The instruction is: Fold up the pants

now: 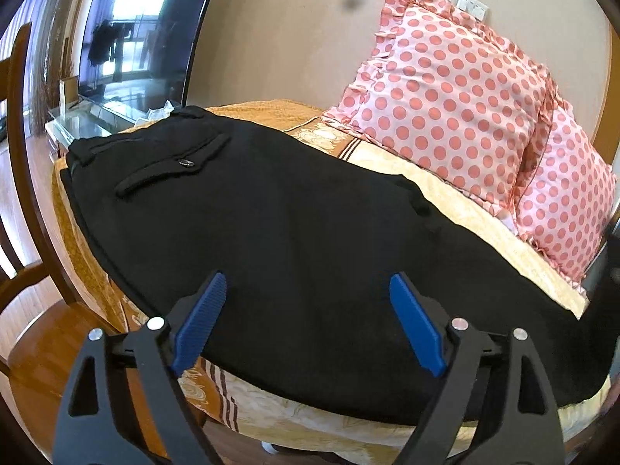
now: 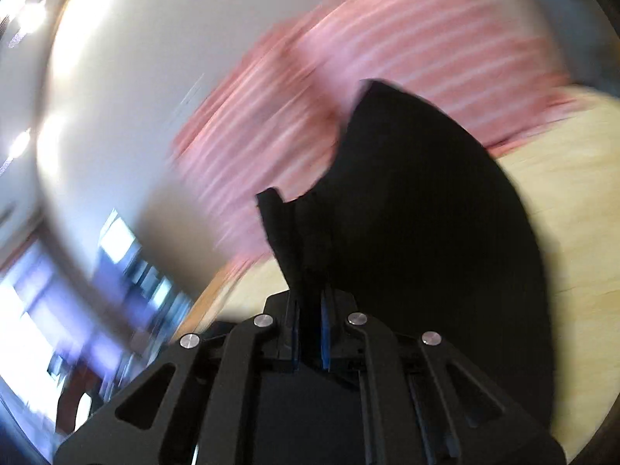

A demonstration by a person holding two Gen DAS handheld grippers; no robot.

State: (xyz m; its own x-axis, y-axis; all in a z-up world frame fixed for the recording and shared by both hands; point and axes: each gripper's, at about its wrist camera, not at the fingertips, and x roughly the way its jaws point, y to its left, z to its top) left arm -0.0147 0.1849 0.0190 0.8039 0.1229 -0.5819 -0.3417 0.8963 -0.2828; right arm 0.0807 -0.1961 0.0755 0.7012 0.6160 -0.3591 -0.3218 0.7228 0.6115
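Two tongs: left [image 1: 308, 290] spread wide, right [image 2: 310, 310] pinching pants [image 2: 407, 232].

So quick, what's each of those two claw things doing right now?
Left gripper: open, holding nothing, above the black pants.
Right gripper: closed on an edge of the pants, lifting it.

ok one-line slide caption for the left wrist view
Open left gripper poised over black pants laid on a bed beside polka-dot pillows.
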